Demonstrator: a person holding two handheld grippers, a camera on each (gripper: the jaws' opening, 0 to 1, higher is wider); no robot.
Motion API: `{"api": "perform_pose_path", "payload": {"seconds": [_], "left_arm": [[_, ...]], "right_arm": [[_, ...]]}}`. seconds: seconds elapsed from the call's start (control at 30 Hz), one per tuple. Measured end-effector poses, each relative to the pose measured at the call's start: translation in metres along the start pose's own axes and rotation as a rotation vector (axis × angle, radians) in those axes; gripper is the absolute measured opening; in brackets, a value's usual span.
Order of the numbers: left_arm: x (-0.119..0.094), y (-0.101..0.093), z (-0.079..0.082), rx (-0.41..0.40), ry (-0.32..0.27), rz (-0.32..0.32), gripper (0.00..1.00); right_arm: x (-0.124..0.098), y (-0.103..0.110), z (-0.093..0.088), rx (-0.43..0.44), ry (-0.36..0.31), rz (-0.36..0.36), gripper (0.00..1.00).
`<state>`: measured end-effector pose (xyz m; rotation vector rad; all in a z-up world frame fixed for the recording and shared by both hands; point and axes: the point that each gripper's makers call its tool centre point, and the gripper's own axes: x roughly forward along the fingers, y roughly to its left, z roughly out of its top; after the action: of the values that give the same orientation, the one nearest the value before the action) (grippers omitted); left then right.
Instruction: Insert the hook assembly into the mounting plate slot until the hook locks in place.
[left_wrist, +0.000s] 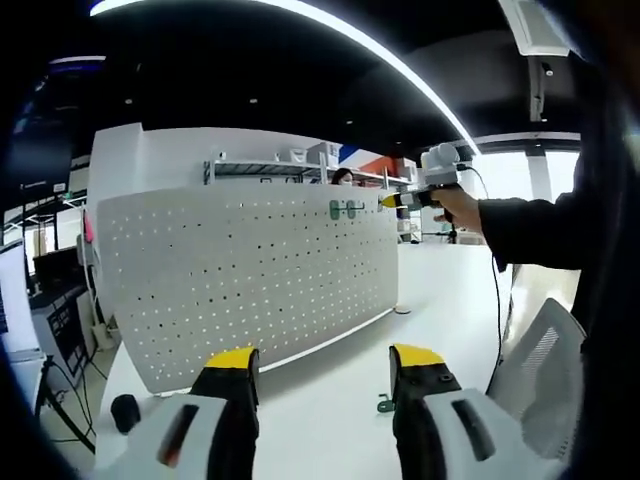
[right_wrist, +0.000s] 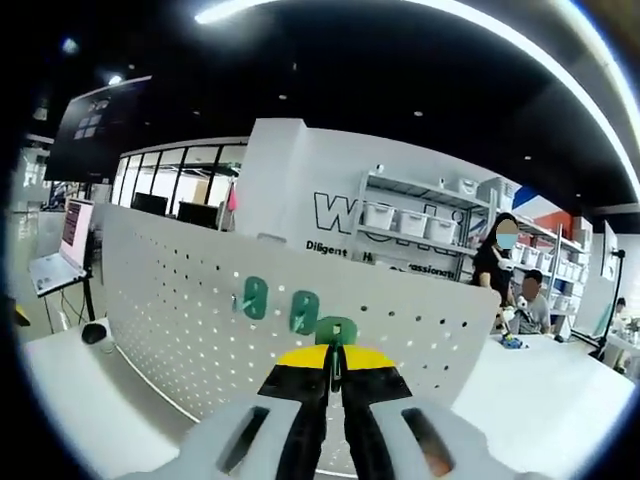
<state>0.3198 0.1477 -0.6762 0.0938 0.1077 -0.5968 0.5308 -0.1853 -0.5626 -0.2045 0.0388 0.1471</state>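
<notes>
right gripper (right_wrist: 336, 366) is clamping a green hook (right_wrist: 336, 332) against the pegboard (right_wrist: 180, 300), while left gripper (left_wrist: 325, 372) is hovering open above the table (left_wrist: 330, 385).

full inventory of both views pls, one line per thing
pegboard: 1, white, upright on the table
table: 1, white, under the pegboard
hooks: 2, green, already on the pegboard's upper part, side by side
hook in gripper: 1, green, at the pegboard face next to those two
loose hook: 1, green, on the table by the left gripper
round object: 1, black, on the table at the pegboard's end
shelving: white bins, back wall
left gripper: yellow tips, open
right gripper: yellow tips, shut on a hook
</notes>
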Motion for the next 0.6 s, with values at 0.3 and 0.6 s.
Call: {"api": "perform_pose_path", "payload": {"seconds": [0.3,0.6], "left_arm": [[0.002,0.002,-0.002,-0.003,0.007,0.005,0.53],[0.001,0.006,-0.004,-0.007,0.012,0.016,0.52]], "right_arm": [[0.022,-0.010,-0.001,0.006,0.015,-0.017,0.01],[0.035,-0.017,-0.004,0.014,0.027,-0.025,0.01]]}}
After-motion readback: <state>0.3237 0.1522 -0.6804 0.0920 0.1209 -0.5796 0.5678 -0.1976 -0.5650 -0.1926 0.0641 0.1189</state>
